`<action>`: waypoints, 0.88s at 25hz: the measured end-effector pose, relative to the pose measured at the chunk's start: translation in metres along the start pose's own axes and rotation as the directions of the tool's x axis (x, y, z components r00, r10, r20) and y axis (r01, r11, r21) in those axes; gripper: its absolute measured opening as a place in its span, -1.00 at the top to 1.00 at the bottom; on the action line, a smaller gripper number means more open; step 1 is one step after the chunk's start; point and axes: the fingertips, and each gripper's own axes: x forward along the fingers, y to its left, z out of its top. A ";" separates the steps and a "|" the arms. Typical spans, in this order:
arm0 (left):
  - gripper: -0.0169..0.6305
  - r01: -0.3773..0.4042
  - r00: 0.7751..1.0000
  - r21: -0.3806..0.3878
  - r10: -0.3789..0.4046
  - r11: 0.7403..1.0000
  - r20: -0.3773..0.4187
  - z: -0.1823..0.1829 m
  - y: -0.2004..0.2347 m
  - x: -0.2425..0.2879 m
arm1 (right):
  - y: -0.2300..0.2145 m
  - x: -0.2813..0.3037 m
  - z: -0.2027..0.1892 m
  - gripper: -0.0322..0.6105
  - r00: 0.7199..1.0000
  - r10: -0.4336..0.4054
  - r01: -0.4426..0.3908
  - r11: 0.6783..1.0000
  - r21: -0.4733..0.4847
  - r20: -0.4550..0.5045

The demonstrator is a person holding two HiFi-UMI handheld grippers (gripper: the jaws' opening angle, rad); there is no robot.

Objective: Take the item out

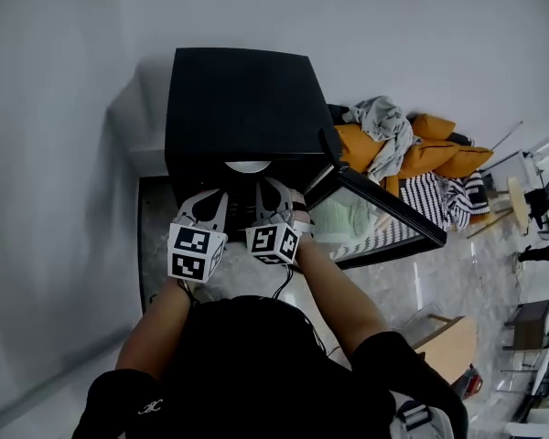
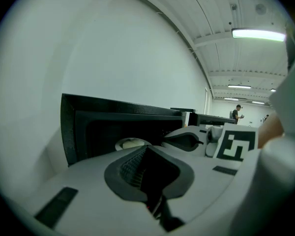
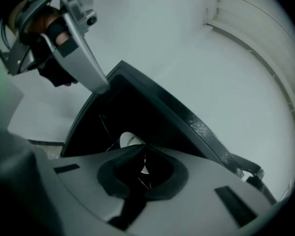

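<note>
A black oven-like box (image 1: 242, 99) stands against the wall with its door (image 1: 384, 210) swung open to the right. Inside its dark opening lies a pale round item (image 1: 247, 165), which also shows in the left gripper view (image 2: 131, 143) and, partly hidden by the jaws, in the right gripper view (image 3: 127, 140). My left gripper (image 1: 218, 196) (image 2: 146, 149) hovers just before the opening, jaws together and empty. Beside it my right gripper (image 1: 267, 185) (image 3: 142, 147) points into the opening, shut on nothing. Neither touches the item.
The box stands on a speckled grey counter (image 1: 150, 236) beside a white wall (image 1: 64, 154). To the right lie a heap of orange and grey cloth (image 1: 412, 144) and striped fabric (image 1: 444, 195). Far off in the left gripper view stands a person (image 2: 237, 113).
</note>
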 end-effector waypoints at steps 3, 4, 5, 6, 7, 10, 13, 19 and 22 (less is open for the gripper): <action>0.92 0.019 1.000 -0.007 -0.019 1.000 -0.012 -0.006 0.012 -0.001 | 0.014 0.014 -0.007 0.86 0.999 0.043 -0.046 0.992 -0.114 -0.031; 0.92 0.022 1.000 -0.007 -0.022 1.000 -0.016 -0.009 0.016 -0.002 | 0.018 0.018 -0.010 0.85 0.998 0.054 -0.060 0.988 -0.143 -0.044; 0.92 0.024 1.000 -0.007 -0.025 1.000 -0.019 -0.011 0.020 -0.002 | 0.021 0.022 -0.014 0.83 0.996 0.065 -0.074 0.983 -0.168 -0.060; 0.92 0.025 0.999 -0.008 -0.026 1.000 -0.023 -0.014 0.023 -0.003 | 0.025 0.026 -0.018 0.78 0.994 0.077 -0.091 0.977 -0.192 -0.079; 0.92 0.025 0.999 -0.010 -0.025 1.000 -0.027 -0.016 0.025 -0.004 | 0.029 0.030 -0.022 0.71 0.991 0.088 -0.107 0.971 -0.214 -0.096; 0.92 0.021 0.999 -0.015 -0.022 1.000 -0.038 -0.022 0.029 -0.007 | 0.038 0.041 -0.033 0.66 0.984 0.108 -0.144 0.950 -0.278 -0.139; 0.92 0.015 0.999 -0.016 -0.016 1.000 -0.039 -0.022 0.031 -0.008 | 0.043 0.052 -0.045 0.60 0.976 0.122 -0.178 0.926 -0.334 -0.182; 0.92 -0.015 0.999 -0.028 0.014 0.999 -0.030 -0.019 0.043 -0.009 | 0.045 0.068 -0.049 0.61 0.968 0.131 -0.207 0.900 -0.383 -0.213; 0.92 -0.023 0.999 -0.032 0.022 0.999 -0.033 -0.019 0.048 -0.009 | 0.045 0.070 -0.041 0.63 0.975 0.120 -0.188 0.890 -0.415 -0.186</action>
